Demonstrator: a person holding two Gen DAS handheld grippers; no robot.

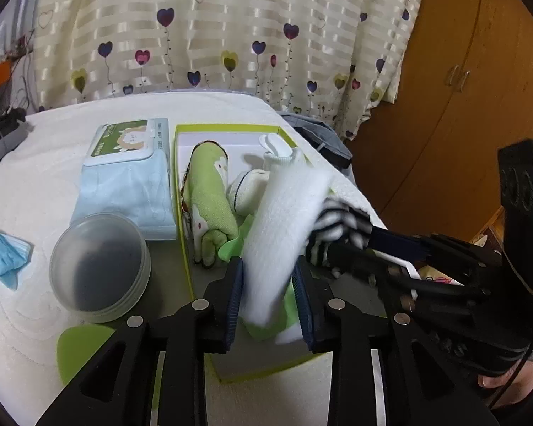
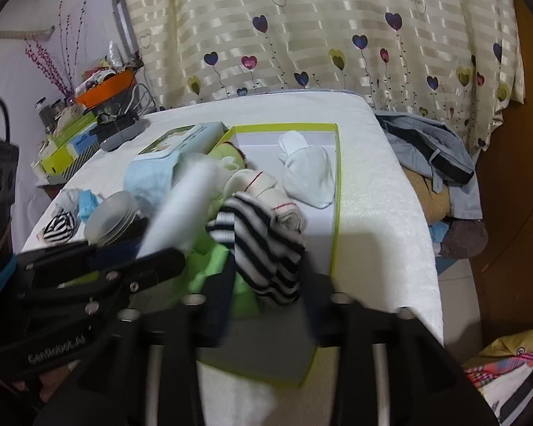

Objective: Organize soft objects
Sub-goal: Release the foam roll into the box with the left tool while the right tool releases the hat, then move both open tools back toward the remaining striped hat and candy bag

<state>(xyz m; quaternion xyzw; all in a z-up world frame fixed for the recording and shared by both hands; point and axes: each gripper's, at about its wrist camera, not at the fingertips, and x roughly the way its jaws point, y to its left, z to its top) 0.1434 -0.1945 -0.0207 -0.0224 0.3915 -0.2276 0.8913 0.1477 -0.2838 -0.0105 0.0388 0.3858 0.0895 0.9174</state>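
Note:
A green-rimmed box (image 1: 227, 128) on the white-covered table holds a rolled green sock pair (image 1: 209, 195), a cream sock (image 2: 263, 191) and a white mitten (image 2: 309, 174). My left gripper (image 1: 269, 301) hangs over the box's near end. A fluffy white sock (image 1: 284, 220) fills the gap between its parted pads and looks blurred. My right gripper (image 2: 266, 284) reaches in from the right, jaws apart. A black-and-white striped sock (image 2: 263, 248) lies at its fingertips, and no pad presses on it.
Left of the box lie a wet-wipes pack (image 1: 128, 142), a light blue cloth (image 1: 124, 195), a round clear container (image 1: 99, 266), a blue mask (image 1: 3, 252) and another striped sock (image 2: 58, 229). A clothes pile (image 2: 433, 156) sits past the table's right edge, beside a wooden cupboard (image 1: 462, 106).

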